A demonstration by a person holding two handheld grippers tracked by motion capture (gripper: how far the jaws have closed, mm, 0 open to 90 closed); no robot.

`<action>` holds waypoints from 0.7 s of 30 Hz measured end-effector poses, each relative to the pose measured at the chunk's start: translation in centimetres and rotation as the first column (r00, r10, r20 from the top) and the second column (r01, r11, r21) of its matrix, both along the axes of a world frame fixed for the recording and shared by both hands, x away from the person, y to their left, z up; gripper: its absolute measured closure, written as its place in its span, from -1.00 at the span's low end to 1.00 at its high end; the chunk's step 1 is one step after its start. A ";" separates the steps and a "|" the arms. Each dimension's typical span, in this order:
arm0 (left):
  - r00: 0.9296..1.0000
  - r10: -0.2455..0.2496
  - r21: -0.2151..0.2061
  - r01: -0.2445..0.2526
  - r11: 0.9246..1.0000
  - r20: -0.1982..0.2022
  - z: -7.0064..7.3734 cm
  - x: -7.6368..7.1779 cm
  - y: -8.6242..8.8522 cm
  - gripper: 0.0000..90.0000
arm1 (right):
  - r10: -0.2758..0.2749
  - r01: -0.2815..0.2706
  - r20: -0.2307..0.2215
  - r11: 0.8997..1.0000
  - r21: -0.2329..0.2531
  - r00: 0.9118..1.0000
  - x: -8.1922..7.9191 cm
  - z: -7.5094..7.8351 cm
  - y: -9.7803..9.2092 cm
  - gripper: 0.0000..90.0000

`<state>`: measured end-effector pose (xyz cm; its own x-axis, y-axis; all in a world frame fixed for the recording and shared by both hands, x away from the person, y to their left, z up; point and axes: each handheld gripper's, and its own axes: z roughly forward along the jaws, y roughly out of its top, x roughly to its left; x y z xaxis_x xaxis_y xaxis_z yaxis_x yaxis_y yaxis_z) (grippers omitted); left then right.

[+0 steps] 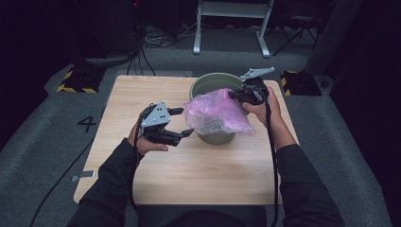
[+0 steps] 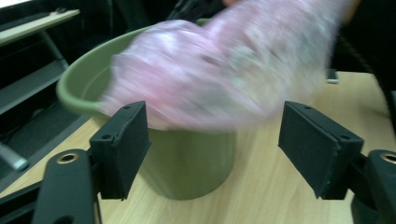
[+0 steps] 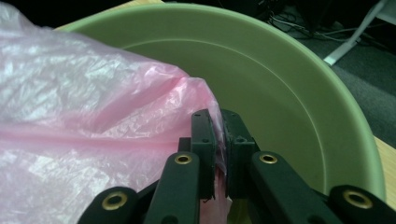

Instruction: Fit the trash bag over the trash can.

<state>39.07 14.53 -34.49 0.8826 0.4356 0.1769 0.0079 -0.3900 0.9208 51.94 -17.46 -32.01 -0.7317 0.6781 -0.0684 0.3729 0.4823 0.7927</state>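
A green bin (image 1: pixel 213 82) stands on the wooden table (image 1: pixel 142 94), toward its far right. A pink plastic bag (image 1: pixel 217 113) drapes over the bin's near rim and front. My right gripper (image 1: pixel 232 95) is shut on the bag's edge above the bin; the right gripper view shows the pink bag (image 3: pixel 84 126) pinched between the jaws (image 3: pixel 219 140) over the bin's hollow inside (image 3: pixel 280 93). My left gripper (image 1: pixel 182 122) is open, just left of the bag. In the left gripper view the bag (image 2: pixel 219 70) and bin (image 2: pixel 187 163) sit beyond its spread jaws, untouched.
Grey carpet surrounds the table. A white desk frame (image 1: pixel 231 28) stands beyond the far edge, with cables on the floor. Black-and-yellow blocks (image 1: pixel 78 80) (image 1: pixel 300 82) sit near the far corners. The table's near half is bare wood.
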 end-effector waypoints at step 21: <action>0.978 0.196 -0.088 -0.189 0.978 0.075 2.7 1.9 -2.7 -0.34 | 0.033 -0.033 0.037 0.999 -0.022 0.999 -0.9 0.5 -0.2 0.74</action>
